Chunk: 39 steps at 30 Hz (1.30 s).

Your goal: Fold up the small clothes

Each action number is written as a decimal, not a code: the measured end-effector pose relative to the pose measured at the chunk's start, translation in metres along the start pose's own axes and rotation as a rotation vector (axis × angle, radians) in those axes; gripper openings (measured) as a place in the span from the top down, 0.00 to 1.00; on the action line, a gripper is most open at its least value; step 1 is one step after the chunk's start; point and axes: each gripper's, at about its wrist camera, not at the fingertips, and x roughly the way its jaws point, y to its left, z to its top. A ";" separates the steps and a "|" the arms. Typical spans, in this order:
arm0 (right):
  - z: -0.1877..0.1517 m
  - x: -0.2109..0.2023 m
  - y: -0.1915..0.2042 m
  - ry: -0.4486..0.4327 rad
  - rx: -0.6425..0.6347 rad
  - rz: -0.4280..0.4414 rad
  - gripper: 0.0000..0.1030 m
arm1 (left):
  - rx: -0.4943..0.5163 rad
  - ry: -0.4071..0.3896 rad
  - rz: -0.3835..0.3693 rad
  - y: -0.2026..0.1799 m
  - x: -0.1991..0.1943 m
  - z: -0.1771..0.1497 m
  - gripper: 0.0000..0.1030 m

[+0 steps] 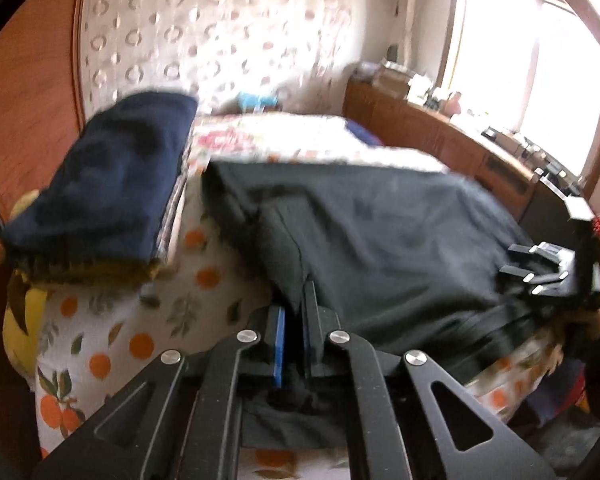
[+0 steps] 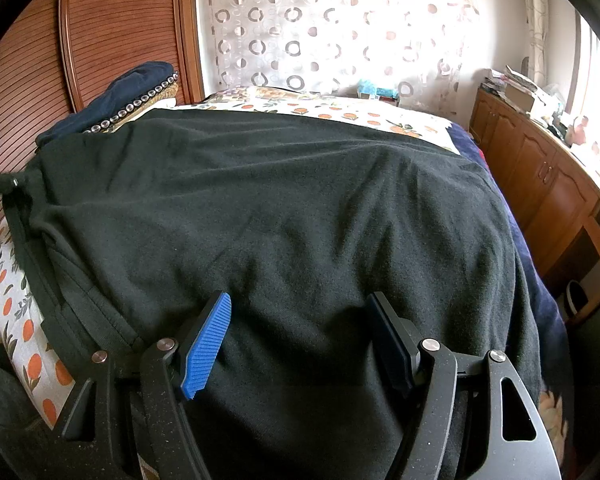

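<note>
**Left gripper pinched garment edge; right stood wide**

The left gripper [image 1: 296,316] clamped the near edge of the dark garment [image 1: 380,236], which spread toward 12 o'clock. The right gripper [image 2: 300,332] gaped wide over the cloth. The orange-print sheet [image 2: 24,332] covered the bed (wooden cabinets [image 2: 540,184] at 3 o'clock). Only the left view showed the folded navy stack [image 1: 108,176] clearly.

Orange-print bedsheet [image 2: 16,320], ring-patterned curtain [image 2: 320,28], wooden cabinets [image 2: 540,176] beside a bright window [image 1: 512,72].
</note>
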 end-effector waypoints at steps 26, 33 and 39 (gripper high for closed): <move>0.000 -0.052 -0.013 -0.083 -0.008 -0.091 0.31 | 0.198 -0.124 -0.257 -0.141 0.005 0.097 0.94; -0.009 -0.076 -0.021 -0.117 0.026 -0.138 0.31 | 0.257 -0.097 -0.326 -0.187 0.017 0.107 0.94; -0.017 -0.090 -0.022 -0.150 0.056 -0.167 0.31 | 0.280 -0.106 -0.395 -0.218 0.005 0.116 0.93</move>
